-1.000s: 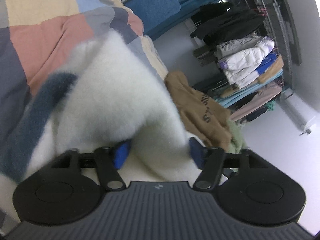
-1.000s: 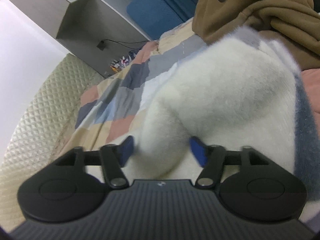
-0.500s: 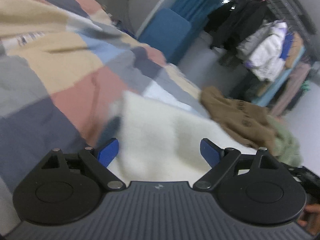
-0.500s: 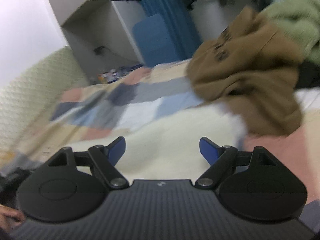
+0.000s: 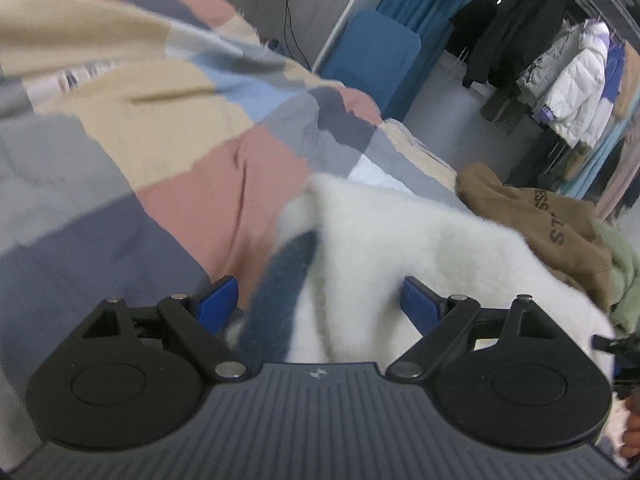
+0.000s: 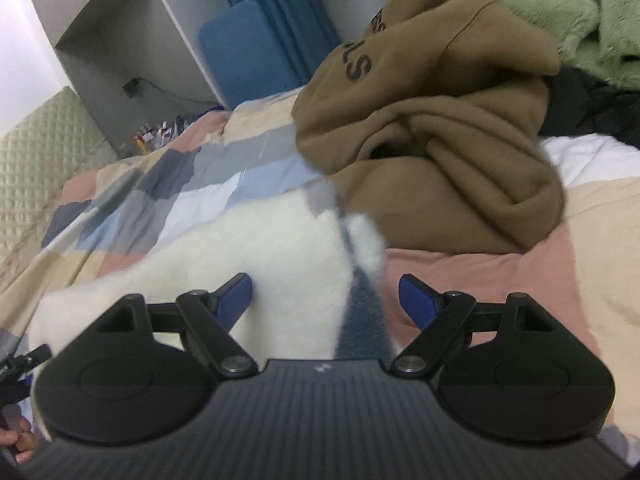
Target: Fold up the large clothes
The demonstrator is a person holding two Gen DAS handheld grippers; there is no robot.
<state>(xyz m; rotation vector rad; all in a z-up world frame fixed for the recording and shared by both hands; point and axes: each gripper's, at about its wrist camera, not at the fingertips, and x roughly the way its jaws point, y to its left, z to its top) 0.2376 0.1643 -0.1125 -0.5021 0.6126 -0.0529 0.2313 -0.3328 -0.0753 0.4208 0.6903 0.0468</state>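
A fluffy white garment (image 5: 400, 248) with a dark blue band (image 5: 280, 292) lies on the patchwork bed cover (image 5: 120, 160). My left gripper (image 5: 318, 304) is open, its blue fingertips (image 5: 218, 302) spread over the garment's near edge and the blue band. In the right wrist view the same white garment (image 6: 260, 252) lies flat, with its blue band (image 6: 364, 320) between the jaws. My right gripper (image 6: 326, 298) is open over that edge. Neither gripper holds cloth.
A crumpled brown hoodie (image 6: 432, 120) with dark lettering lies just beyond the white garment; it also shows in the left wrist view (image 5: 540, 220). A green fleece (image 6: 560, 12) lies behind it. A clothes rack (image 5: 560, 60) and a blue chair (image 5: 372, 60) stand past the bed.
One second ago both grippers gripped bunched white fleece. They have let go, the jaws have opened wide, and the garment now lies lower and flatter on the bed.
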